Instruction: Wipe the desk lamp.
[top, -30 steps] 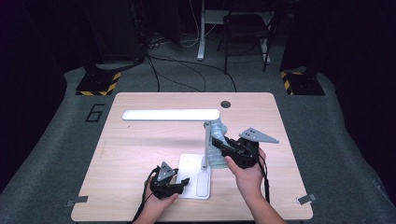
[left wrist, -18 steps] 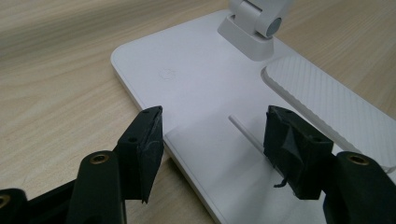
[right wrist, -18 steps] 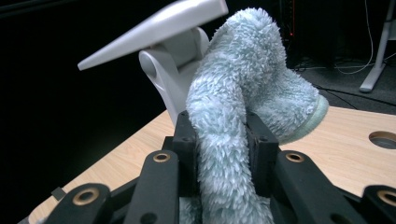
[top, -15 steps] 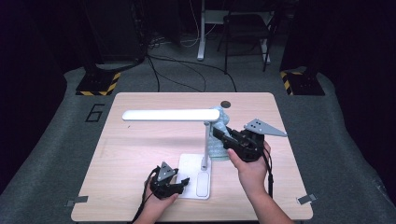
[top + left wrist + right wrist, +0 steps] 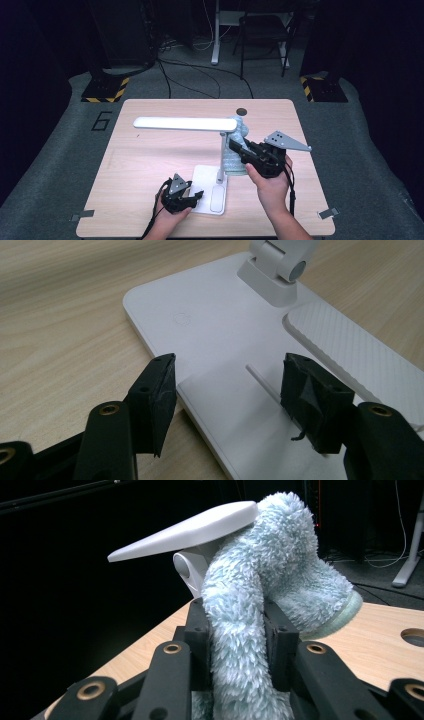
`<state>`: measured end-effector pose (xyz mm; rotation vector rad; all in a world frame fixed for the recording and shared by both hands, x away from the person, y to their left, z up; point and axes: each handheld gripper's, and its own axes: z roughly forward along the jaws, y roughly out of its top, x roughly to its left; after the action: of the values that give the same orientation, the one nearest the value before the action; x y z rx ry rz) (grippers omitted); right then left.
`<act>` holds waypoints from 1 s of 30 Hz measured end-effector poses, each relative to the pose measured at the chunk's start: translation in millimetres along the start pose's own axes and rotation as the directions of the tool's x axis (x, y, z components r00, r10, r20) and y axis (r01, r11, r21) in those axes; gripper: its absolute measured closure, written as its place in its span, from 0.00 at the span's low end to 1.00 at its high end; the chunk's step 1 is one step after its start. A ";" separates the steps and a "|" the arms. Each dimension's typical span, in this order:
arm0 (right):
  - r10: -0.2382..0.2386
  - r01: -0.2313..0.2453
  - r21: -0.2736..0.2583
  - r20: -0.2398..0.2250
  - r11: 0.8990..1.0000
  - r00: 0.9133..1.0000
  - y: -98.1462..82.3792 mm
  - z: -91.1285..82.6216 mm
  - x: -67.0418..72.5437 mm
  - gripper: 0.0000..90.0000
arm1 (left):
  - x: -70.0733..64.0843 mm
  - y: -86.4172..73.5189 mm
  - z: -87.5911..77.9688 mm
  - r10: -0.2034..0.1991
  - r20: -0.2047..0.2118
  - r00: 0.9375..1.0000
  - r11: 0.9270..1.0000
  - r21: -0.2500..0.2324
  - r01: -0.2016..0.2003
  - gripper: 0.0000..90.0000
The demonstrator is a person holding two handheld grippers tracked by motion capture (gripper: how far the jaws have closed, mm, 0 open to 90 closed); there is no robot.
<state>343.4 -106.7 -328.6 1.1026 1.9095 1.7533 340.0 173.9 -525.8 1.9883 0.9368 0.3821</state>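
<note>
- Pale-blue, fluffy microfibre cloth (image 5: 260,580) is pinched between the jaws of the right claw (image 5: 239,148) and pressed against the joint where the long white head meets the post of the white desk lamp (image 5: 185,124).
- The left claw (image 5: 196,196) rests at the near corner of the lamp's flat white base (image 5: 215,340). Its jaws have just been closing a little, yet they stand apart, one over the wooden desk (image 5: 150,165), one over the base, gripping nothing.
- Judged risk: since the base is steadied rather than clamped, a hard push of the cloth high on the post could tip or slide the lamp.
- The hinge could fold under the pressure, dropping the head towards the desk.
- Loose pile might snag in the joint, or the cloth may slip from the jaws.
- Writing: a grey "6" (image 5: 102,120) is marked on the floor mat left of the desk. A faint round mark on the base is too dim to read as a logo.
</note>
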 end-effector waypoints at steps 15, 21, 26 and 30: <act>-0.159 0.158 0.020 0.087 0.987 0.983 -17.3 11.7 14.7 0.78 | 0.0 -0.6 0.7 -0.013 -0.009 1.000 1.000 -0.014 0.013 0.44; -0.178 0.173 0.055 0.099 0.983 0.979 -23.2 16.7 15.7 0.78 | 0.1 -0.5 -0.4 0.007 -0.015 1.000 1.000 -0.009 -0.008 0.44; -0.172 0.165 0.070 0.099 0.984 0.980 -32.6 19.7 9.9 0.78 | -0.3 -0.1 -0.4 0.016 -0.019 1.000 1.000 -0.002 -0.016 0.44; -0.156 0.144 0.103 0.113 0.984 0.981 -49.2 23.3 3.3 0.78 | -1.9 -0.2 0.6 0.015 -0.028 0.999 1.000 -0.008 -0.015 0.44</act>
<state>341.7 -85.5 -378.8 1.0410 1.9639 1.4965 338.9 172.2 -526.0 1.9885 0.9367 0.4224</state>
